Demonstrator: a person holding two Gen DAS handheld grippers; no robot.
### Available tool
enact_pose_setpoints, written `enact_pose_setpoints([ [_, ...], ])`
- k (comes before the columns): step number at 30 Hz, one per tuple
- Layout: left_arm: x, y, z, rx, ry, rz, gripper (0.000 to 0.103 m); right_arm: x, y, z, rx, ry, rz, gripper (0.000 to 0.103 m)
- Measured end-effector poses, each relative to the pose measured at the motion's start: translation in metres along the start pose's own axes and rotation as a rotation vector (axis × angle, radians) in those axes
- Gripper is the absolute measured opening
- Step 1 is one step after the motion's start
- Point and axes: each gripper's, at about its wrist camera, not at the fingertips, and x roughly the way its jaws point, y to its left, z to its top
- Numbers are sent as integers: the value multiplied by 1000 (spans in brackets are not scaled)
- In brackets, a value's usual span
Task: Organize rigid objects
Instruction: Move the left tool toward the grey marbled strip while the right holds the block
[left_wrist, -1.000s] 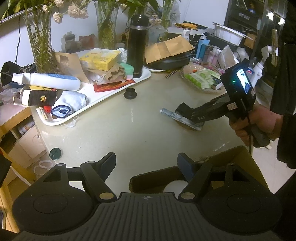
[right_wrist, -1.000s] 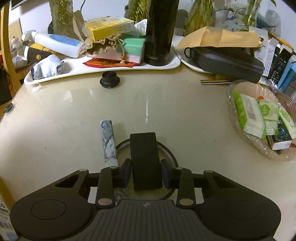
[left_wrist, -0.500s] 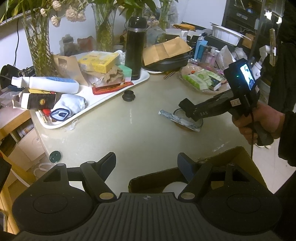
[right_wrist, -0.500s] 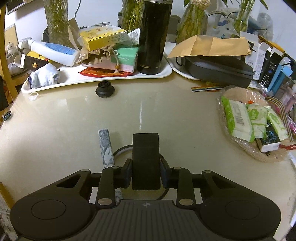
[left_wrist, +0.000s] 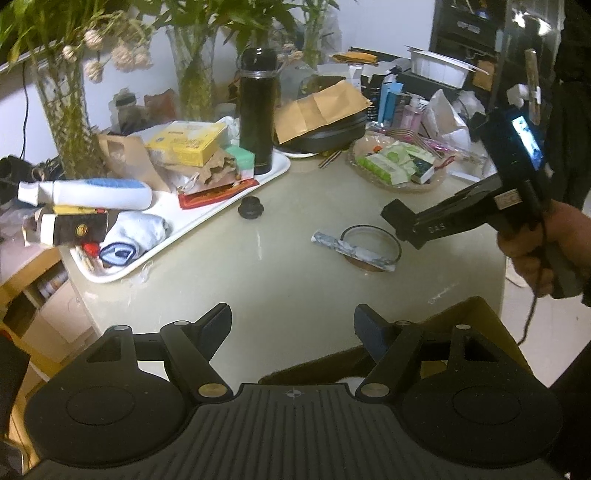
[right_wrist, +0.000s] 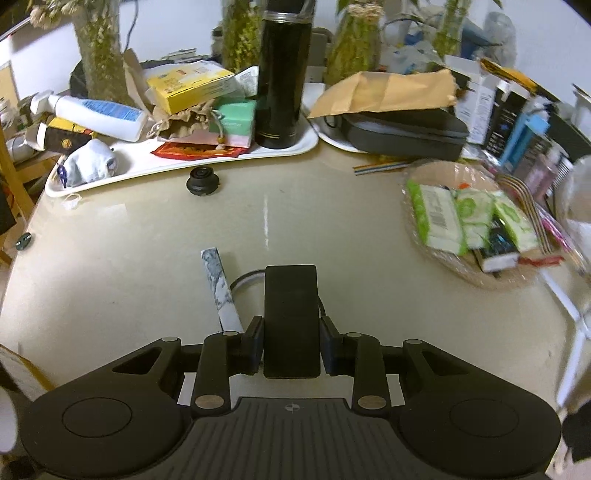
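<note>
My right gripper (right_wrist: 291, 345) is shut on a flat black rectangular block (right_wrist: 291, 317) and holds it above the beige table. In the left wrist view the right gripper (left_wrist: 406, 227) shows at the right with the block (left_wrist: 400, 219) raised over a round black-rimmed coaster (left_wrist: 370, 245). A marbled grey bar (left_wrist: 352, 250) lies across the coaster; it also shows in the right wrist view (right_wrist: 218, 288). A small black knob (right_wrist: 202, 180) sits near the tray. My left gripper (left_wrist: 293, 325) is open and empty over the table's near edge.
A white tray (left_wrist: 192, 218) at the left holds a black flask (left_wrist: 257, 110), boxes, a lotion bottle and a sock. A basket of wipes (right_wrist: 469, 225) stands at the right, a black case (right_wrist: 406, 129) behind. A cardboard box (left_wrist: 480, 332) sits below my left gripper.
My right gripper has lifted the black block up and back off the coaster, which now shows uncovered. The left gripper has stayed open and almost still.
</note>
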Motion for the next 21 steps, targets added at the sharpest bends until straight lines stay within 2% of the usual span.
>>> enact_pose_setpoints([
  [8, 11, -9, 11, 37, 8, -8, 73, -36, -1, -15, 102, -5, -2, 34],
  [21, 28, -23, 27, 85, 26, 27, 73, -93, 14, -45, 198, -90, 73, 34],
])
